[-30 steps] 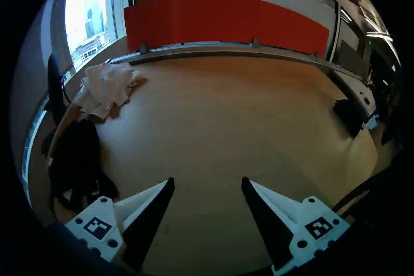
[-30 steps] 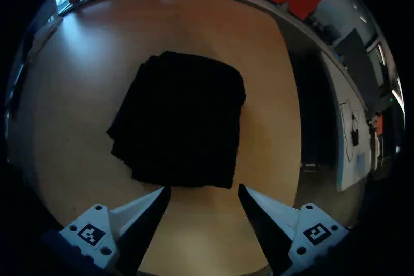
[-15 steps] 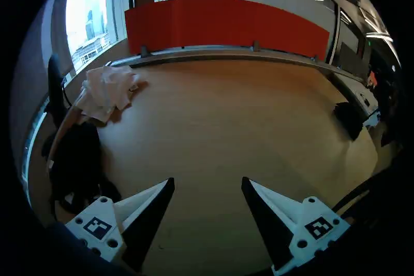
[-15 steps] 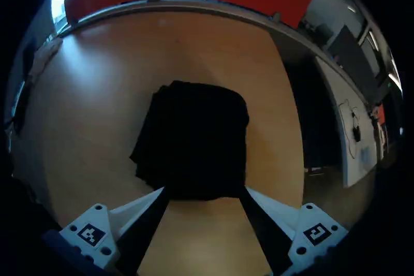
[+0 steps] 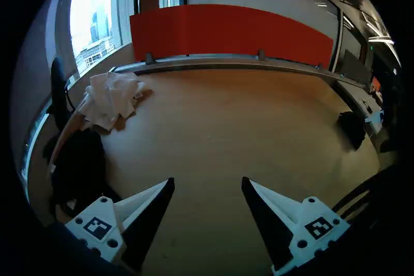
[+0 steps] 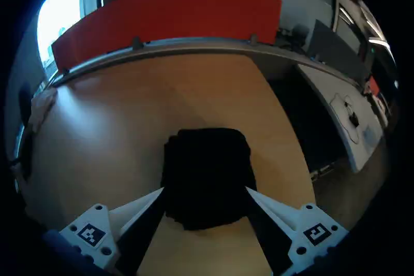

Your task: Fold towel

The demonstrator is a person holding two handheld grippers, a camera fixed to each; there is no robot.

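As your left gripper (image 5: 207, 185) hangs over the table (image 5: 222, 120), its fingers stand apart and empty, facing the red panel (image 5: 233, 30). Your right gripper (image 6: 204, 193) is spread too; the folded black towel (image 6: 207, 172) lies between its fingers, well apart from that panel.

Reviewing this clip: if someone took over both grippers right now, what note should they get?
Left gripper: open, holding nothing, above bare table.
Right gripper: open, its fingers flanking the near end of the black towel. It is not clamped, and I cannot tell if the fingers touch the towel.
The black towel lies flat on the table as a compact folded stack.
White cloth heap: crumpled at the far left corner of the table, away from both grippers.
Done: the black towel looks folded.
Left: possibly one more fold or a tidy-up. The white heap may be next, but that is a guess.
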